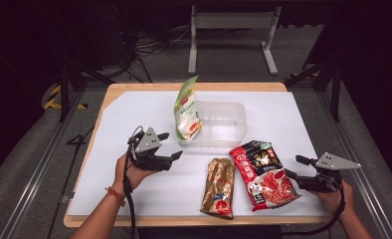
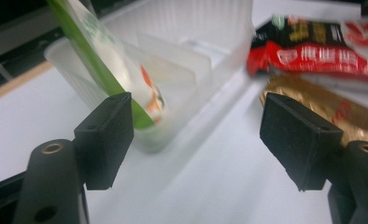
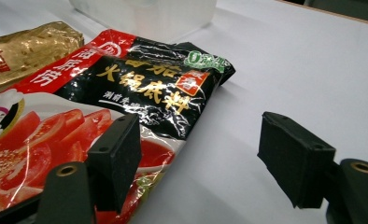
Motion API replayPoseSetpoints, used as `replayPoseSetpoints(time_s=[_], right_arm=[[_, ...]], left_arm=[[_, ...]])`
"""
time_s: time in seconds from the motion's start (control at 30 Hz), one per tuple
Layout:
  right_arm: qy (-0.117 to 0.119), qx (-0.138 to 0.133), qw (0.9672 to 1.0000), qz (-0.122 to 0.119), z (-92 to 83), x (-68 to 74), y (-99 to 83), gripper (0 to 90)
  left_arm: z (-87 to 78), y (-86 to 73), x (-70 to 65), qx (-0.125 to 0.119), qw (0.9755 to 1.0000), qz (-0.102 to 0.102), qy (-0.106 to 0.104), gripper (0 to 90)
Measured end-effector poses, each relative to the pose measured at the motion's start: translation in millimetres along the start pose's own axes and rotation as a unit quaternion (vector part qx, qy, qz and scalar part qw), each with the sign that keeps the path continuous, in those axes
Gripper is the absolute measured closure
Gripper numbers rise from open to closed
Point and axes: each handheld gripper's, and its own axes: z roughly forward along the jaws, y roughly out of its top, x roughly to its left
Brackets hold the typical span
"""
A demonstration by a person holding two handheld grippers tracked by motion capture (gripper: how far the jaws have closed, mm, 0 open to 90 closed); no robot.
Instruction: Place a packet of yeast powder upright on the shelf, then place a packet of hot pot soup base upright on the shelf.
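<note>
Desk seen from above, covered by a white sheet, with a person's two forearms coming in from the near edge. The left hand holds the left gripper above the sheet, aimed right and slightly away toward a clear plastic tub; its jaws stand wide apart and hold nothing. The right hand holds the right gripper low at the near right, aimed left at a red and black sauce packet; its jaws also stand wide apart and empty. A green and white pouch stands upright in the tub's left end, leaning a little to the right. The sauce packet lies flat, its long axis running away from the person, tilted left. A gold packet lies just left of it, lengthwise in roughly the same direction.
</note>
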Motion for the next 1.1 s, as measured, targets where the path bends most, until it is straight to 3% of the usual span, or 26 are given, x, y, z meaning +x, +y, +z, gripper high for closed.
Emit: replayPoseSetpoints(time_s=[0.37,0.4,0.5,0.6,0.67,0.87,0.93,1.0,1.1], right_arm=[[0.005,0.000,1.0000,-0.004,2.5,2.1,1.9,30.3],[0.005,0.000,1.0000,-0.005,2.8,2.1,2.1,30.2],[0.006,0.001,1.0000,-0.006,1.8,2.7,1.3,30.2],[0.009,0.000,0.9999,-0.007,0.6,4.0,0.6,30.2],[0.010,0.001,0.9999,-0.008,-0.1,4.8,0.0,30.1],[0.011,0.003,0.9999,-0.006,-1.2,5.6,-1.1,29.8],[0.010,0.004,0.9999,-0.007,-1.5,6.5,-1.8,29.8],[0.010,0.004,0.9999,-0.006,-2.0,7.2,-1.6,29.7],[0.013,0.003,0.9999,-0.005,-2.1,7.6,-1.5,29.6]], left_arm=[[8.9,-31.2,-9.1,0.020,0.9986,-0.024,-0.044,25.0],[10.6,-33.5,-8.2,0.021,0.9977,-0.033,-0.056,25.0],[16.2,-36.3,-7.9,0.025,0.9964,-0.046,-0.066,20.9],[22.5,-36.3,-9.0,0.031,0.9949,-0.050,-0.082,20.0],[27.7,-35.2,-8.9,0.034,0.9931,-0.056,-0.097,20.1],[52.4,-23.7,-8.2,0.041,0.9847,-0.079,-0.150,20.4],[57.0,-20.7,-9.9,0.043,0.9846,-0.075,-0.152,20.3],[70.8,-12.2,-12.8,0.045,0.9810,-0.079,-0.171,20.0],[78.5,-7.1,-16.2,0.046,0.9803,-0.076,-0.176,19.8]])
